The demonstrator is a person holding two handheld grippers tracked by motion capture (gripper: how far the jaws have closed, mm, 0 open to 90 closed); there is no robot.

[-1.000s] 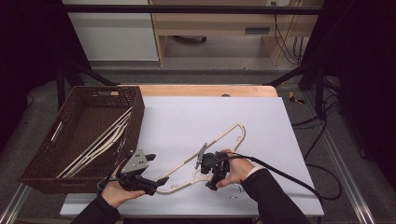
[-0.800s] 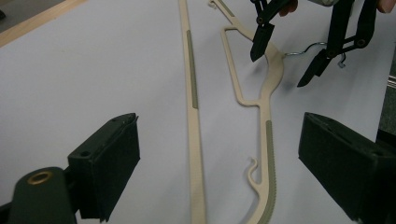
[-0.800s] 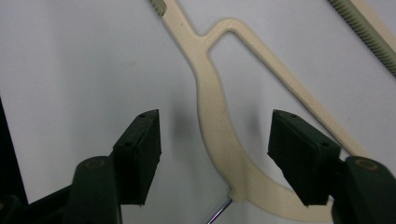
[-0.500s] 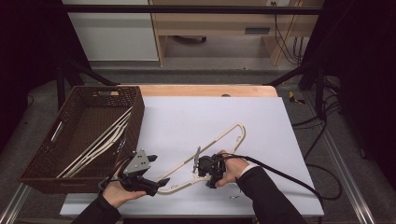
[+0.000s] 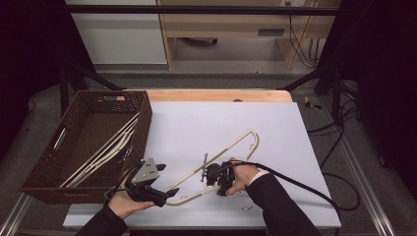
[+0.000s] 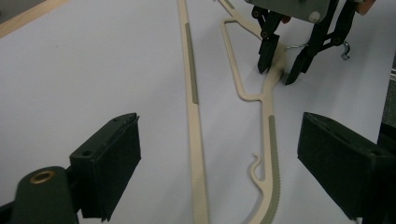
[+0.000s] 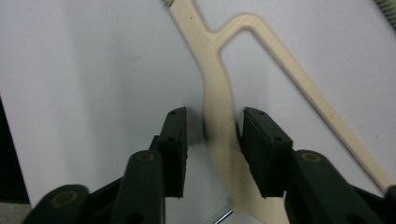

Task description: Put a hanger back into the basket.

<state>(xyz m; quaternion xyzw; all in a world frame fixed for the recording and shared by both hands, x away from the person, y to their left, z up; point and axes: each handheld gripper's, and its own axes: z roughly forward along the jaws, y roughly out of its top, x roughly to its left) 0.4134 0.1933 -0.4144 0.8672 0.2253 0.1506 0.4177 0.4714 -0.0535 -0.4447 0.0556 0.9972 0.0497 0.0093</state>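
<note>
A cream plastic hanger [image 5: 244, 135] lies flat on the white table, with its metal hook [image 5: 204, 162] pointing toward the basket. My right gripper [image 5: 212, 178] points down over the hanger's neck [image 7: 219, 93]. Its jaws have just been closing, and the neck sits between the pads [image 7: 173, 140] with a thin gap on each side. My left gripper [image 5: 166, 196] rests at the hanger's near-left end. In the left gripper view the left gripper [image 6: 219, 135] stands wide open above two hanger bars [image 6: 191, 84], with the right gripper [image 6: 276, 74] farther off.
A dark wicker basket [image 5: 142, 128] stands at the table's left and holds several cream hangers [image 5: 103, 152]. A small loose metal hook [image 5: 247, 207] lies near the front edge by the right sleeve. The right gripper's cable [image 5: 295, 182] trails to the right.
The right gripper has shifted a little left onto the hanger's neck and its jaws have narrowed around it. The left gripper and the hanger have stayed put.
</note>
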